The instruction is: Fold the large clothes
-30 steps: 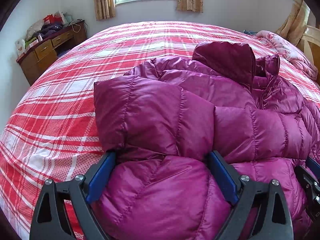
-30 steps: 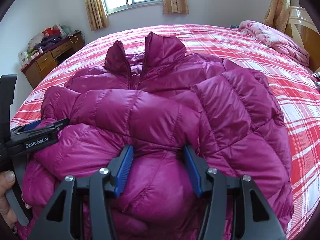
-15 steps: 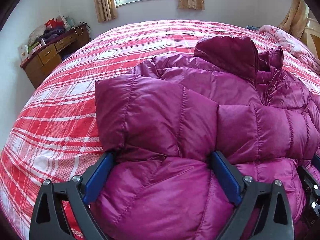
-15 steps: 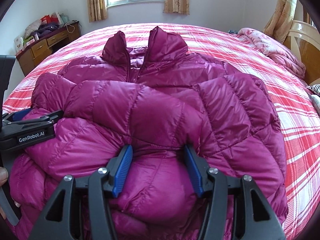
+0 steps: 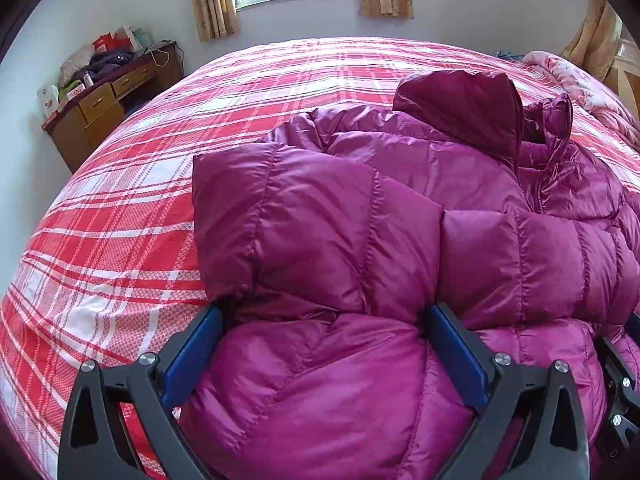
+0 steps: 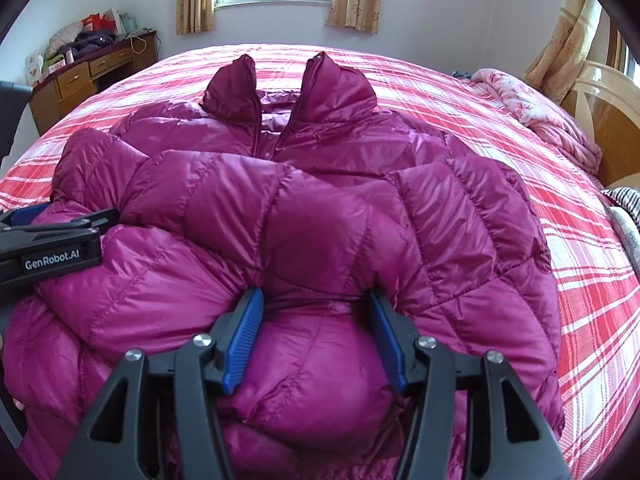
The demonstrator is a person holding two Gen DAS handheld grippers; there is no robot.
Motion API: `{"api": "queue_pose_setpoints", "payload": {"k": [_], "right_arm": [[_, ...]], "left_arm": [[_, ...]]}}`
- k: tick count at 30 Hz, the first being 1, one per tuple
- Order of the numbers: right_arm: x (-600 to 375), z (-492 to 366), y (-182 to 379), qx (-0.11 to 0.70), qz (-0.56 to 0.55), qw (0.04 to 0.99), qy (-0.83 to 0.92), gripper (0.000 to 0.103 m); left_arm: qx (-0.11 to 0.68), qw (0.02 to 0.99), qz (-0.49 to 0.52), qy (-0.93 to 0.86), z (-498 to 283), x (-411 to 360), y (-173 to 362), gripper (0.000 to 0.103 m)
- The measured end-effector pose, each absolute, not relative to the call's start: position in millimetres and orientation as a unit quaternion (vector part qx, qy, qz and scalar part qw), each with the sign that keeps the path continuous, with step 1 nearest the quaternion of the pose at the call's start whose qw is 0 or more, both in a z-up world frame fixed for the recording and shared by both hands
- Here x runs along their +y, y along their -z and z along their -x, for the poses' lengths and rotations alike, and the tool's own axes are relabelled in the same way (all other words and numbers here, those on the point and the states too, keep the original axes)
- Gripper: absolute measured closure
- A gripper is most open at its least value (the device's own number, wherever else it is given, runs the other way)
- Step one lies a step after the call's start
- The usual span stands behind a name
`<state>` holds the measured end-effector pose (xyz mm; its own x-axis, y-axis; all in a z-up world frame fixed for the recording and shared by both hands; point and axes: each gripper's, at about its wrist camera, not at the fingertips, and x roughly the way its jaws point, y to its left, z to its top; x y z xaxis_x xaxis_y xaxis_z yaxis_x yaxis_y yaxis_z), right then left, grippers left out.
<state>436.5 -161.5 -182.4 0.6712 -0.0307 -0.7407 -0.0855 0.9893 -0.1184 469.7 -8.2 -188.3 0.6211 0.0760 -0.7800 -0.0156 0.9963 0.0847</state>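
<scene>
A magenta puffer jacket (image 5: 360, 240) lies on the bed, collar away from me, its lower part folded up over the sleeves (image 6: 320, 208). My left gripper (image 5: 323, 312) straddles the near left fold. Its jaws are opening, very wide, and the puffy cloth bulges between the blue pads (image 5: 192, 354). My right gripper (image 6: 315, 295) is shut on a bunch of the near fold, which is squeezed between its pads (image 6: 244, 340). The left gripper's body (image 6: 52, 248) lies on the jacket's left side in the right wrist view.
The bed's red plaid sheet (image 5: 132, 208) spreads to the left and beyond the jacket. A wooden dresser (image 5: 108, 100) with clutter stands by the far left wall. A pink quilt (image 6: 536, 116) and a headboard (image 6: 608, 120) are at the right.
The left jaws have spread a little wider around the fold. The right gripper has rolled slightly and keeps its hold. The jacket has hardly shifted.
</scene>
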Motion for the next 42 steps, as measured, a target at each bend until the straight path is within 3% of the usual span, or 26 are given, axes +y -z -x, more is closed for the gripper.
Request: {"api": "queue_pose_setpoints", "payload": {"k": [12, 20, 22, 25, 32, 38, 39, 41, 42], "right_arm": [[-168, -439, 177, 0.418, 0.064, 0.905, -0.045, 0.042], [-184, -437, 134, 0.392, 0.023, 0.916, -0.083, 0.022], [-189, -446, 119, 0.379, 0.005, 0.922, -0.086, 0.021], [-193, -476, 102, 0.370, -0.030, 0.925, -0.077, 0.012], [-190, -576, 78, 0.388, -0.084, 0.917, -0.039, 0.011], [-180, -638, 96, 0.449, -0.024, 0.893, -0.011, 0.011], [-179, -641, 100, 0.456, -0.009, 0.890, -0.013, 0.013], [-181, -640, 105, 0.462, 0.017, 0.886, -0.010, 0.034], [-184, -638, 106, 0.461, 0.019, 0.887, -0.015, 0.036]], "left_arm": [[0.439, 0.898, -0.007, -0.011, -470, 1, 190, 0.001], [0.448, 0.893, 0.029, 0.005, -465, 21, 175, 0.001], [0.433, 0.901, 0.032, 0.004, -461, 27, 160, 0.001], [0.406, 0.913, 0.037, 0.003, -463, 33, 135, 0.001], [0.394, 0.919, 0.011, -0.006, -485, 37, 112, 0.001], [0.397, 0.918, -0.006, -0.007, -520, 22, 104, 0.001], [0.397, 0.918, -0.009, -0.002, -527, 16, 102, 0.001], [0.396, 0.918, -0.011, 0.011, -540, 4, 97, 0.001], [0.392, 0.920, -0.016, 0.017, -550, -4, 93, 0.001]]}}
